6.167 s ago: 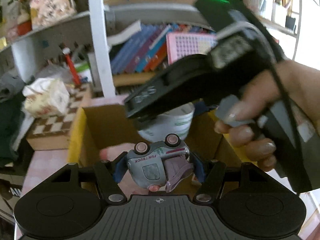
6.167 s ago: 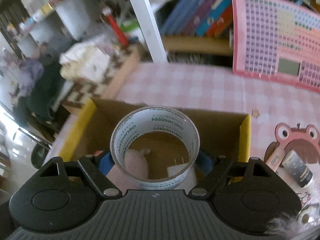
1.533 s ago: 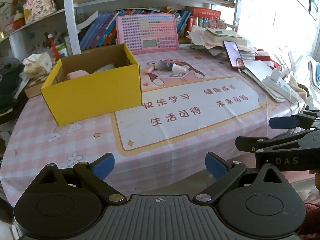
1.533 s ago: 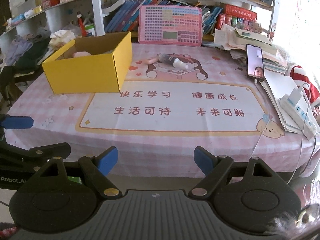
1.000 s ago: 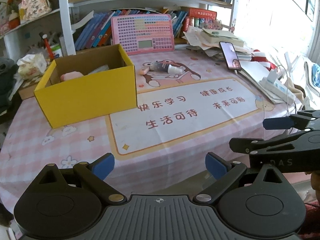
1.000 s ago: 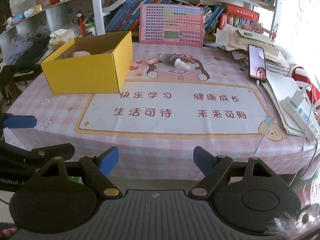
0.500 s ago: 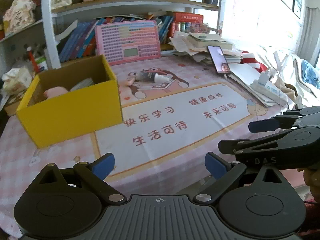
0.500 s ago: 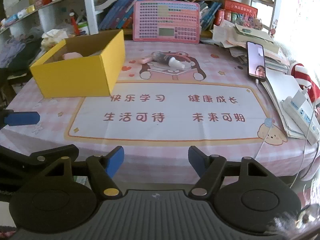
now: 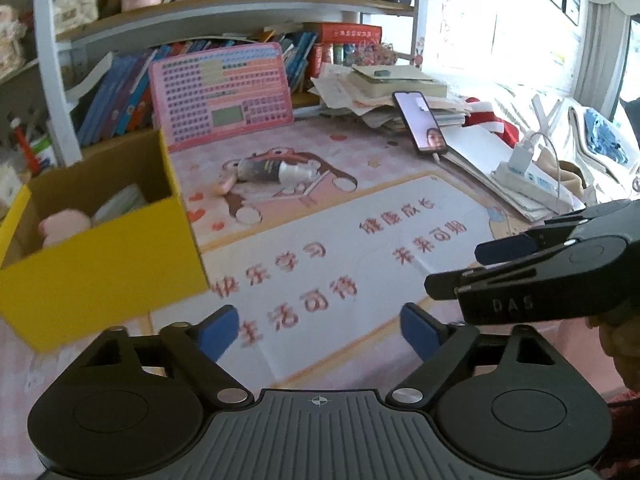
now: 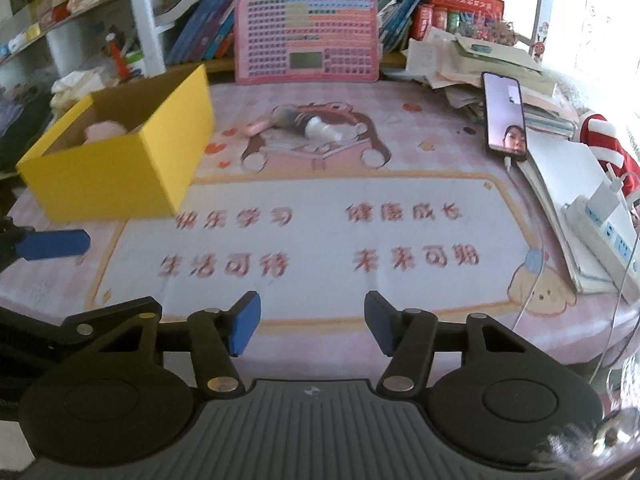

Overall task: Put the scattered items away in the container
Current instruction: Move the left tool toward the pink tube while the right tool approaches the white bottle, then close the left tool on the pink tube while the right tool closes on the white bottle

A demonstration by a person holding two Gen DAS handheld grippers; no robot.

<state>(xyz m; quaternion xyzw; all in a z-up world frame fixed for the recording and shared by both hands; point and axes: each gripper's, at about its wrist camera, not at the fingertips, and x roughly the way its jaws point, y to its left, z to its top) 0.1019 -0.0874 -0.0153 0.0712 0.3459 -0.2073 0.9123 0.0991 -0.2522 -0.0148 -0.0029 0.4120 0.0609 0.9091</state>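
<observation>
A yellow cardboard box (image 9: 104,264) (image 10: 132,168) stands at the table's left with a pink soft item (image 9: 64,226) inside. Farther back on the mat lie a grey bottle with a white cap (image 9: 276,170) (image 10: 308,122) and a small pink stick (image 9: 224,180) beside it. My left gripper (image 9: 320,330) hovers over the mat's near part, its jaws closing with nothing between them. My right gripper (image 10: 312,324) is near the front edge, jaws also closing on nothing. The right gripper's side shows at the right of the left wrist view.
A pink keyboard toy (image 10: 306,38) leans against the bookshelf at the back. A phone (image 10: 505,114) rests on stacked papers at the right, with a power strip (image 10: 600,216) and cable nearer the edge. The printed play mat (image 10: 320,236) covers the middle.
Both grippers have moved forward over the table toward the mat and box. Both pairs of jaws stand narrower than a second ago, the right one more so.
</observation>
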